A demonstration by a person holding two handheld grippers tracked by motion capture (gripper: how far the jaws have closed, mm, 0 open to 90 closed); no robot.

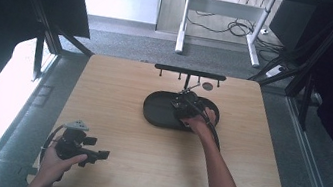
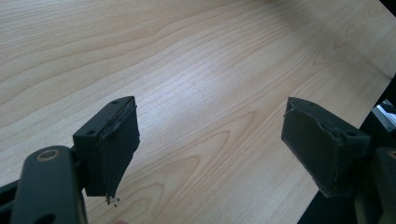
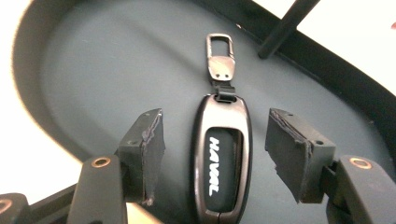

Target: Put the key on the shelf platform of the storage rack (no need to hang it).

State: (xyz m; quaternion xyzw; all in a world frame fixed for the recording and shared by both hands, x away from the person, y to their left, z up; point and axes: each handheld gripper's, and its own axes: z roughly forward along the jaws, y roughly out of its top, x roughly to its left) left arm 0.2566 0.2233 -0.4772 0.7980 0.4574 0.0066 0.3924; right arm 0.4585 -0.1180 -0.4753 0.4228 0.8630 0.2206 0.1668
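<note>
A dark metal car key fob [image 3: 223, 161] with white lettering and a silver clip [image 3: 220, 55] lies flat in a black oval tray [image 3: 116, 56]. My right gripper [image 3: 215, 154] hangs over it, open, with one jaw on each side of the fob and neither touching it. In the high view my right gripper [image 1: 186, 104] is over the right half of the tray [image 1: 158, 107]. My left gripper [image 1: 94, 154] rests near the table's front left corner, held in a hand. In its own view the left gripper [image 2: 210, 149] is open over bare wood, holding nothing.
A black rack with small hooks [image 1: 190, 72] stands on a post just behind the tray. A small dark disc [image 1: 207, 86] lies on the wooden table [image 1: 113, 130] beside it. Beyond the table's far edge are a white desk frame and cables on the floor.
</note>
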